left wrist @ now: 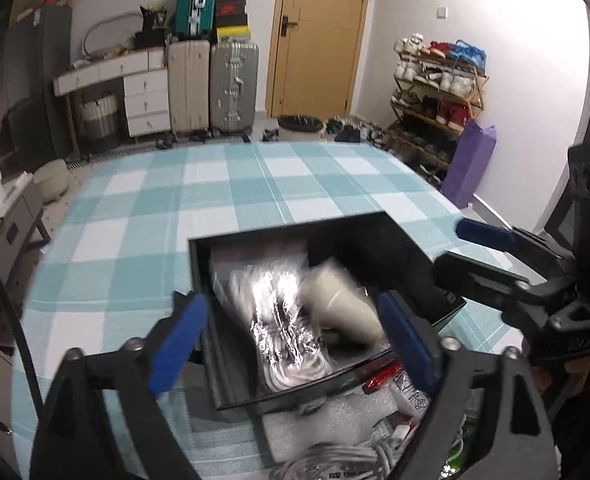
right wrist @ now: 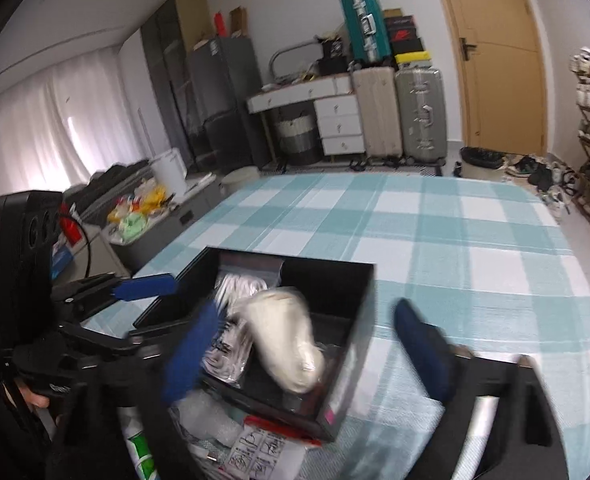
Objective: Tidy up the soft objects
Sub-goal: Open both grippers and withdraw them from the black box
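A black open box [left wrist: 375, 236] [right wrist: 359, 320] sits on the checked tablecloth near the front edge. Inside lie a cream soft bundle in clear wrap [left wrist: 341, 300] [right wrist: 291, 344] and shiny plastic bags of white cable [left wrist: 279, 320] [right wrist: 231, 344]. My left gripper [left wrist: 295, 340] is open and empty, its blue pads either side of the box's near end. My right gripper [right wrist: 307, 348] is open and empty just above the box, with the bundle between its fingers; it shows at the right of the left wrist view [left wrist: 479, 248].
Bubble wrap [left wrist: 335, 420], coiled white cable [left wrist: 335, 460] and printed packets [right wrist: 255, 456] lie in front of the box. The teal checked table [left wrist: 215, 200] [right wrist: 455, 240] stretches beyond. Suitcases, drawers, a door and a shoe rack stand at the far walls.
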Demonstrator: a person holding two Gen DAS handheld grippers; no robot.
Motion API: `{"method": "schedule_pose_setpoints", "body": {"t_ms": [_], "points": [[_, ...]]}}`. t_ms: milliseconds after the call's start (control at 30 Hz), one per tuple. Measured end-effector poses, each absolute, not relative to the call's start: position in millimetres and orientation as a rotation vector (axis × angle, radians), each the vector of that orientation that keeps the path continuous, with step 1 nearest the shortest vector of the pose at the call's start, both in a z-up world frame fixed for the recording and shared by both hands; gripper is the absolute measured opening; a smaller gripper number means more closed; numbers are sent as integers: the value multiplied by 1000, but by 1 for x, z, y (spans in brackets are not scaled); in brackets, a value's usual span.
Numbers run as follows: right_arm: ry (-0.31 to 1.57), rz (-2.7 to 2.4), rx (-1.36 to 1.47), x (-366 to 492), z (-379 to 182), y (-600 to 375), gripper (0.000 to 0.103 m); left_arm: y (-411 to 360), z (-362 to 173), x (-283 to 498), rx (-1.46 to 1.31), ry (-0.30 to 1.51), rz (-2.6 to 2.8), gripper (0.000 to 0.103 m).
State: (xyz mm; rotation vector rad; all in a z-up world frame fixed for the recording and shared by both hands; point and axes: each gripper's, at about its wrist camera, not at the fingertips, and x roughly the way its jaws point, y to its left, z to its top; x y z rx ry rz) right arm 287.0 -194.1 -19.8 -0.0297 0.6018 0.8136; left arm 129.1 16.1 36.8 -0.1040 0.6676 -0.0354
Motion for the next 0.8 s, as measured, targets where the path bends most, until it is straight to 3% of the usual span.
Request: {"method": "schedule_pose_setpoints", "body": {"t_ms": [67,800], "points": [[608,804,-25,283,-18,-202,101,18,41,123,-93,645,-21,103],[679,744,-153,209,-37,-235,102,18,36,59,-52,609,23,103]]}}
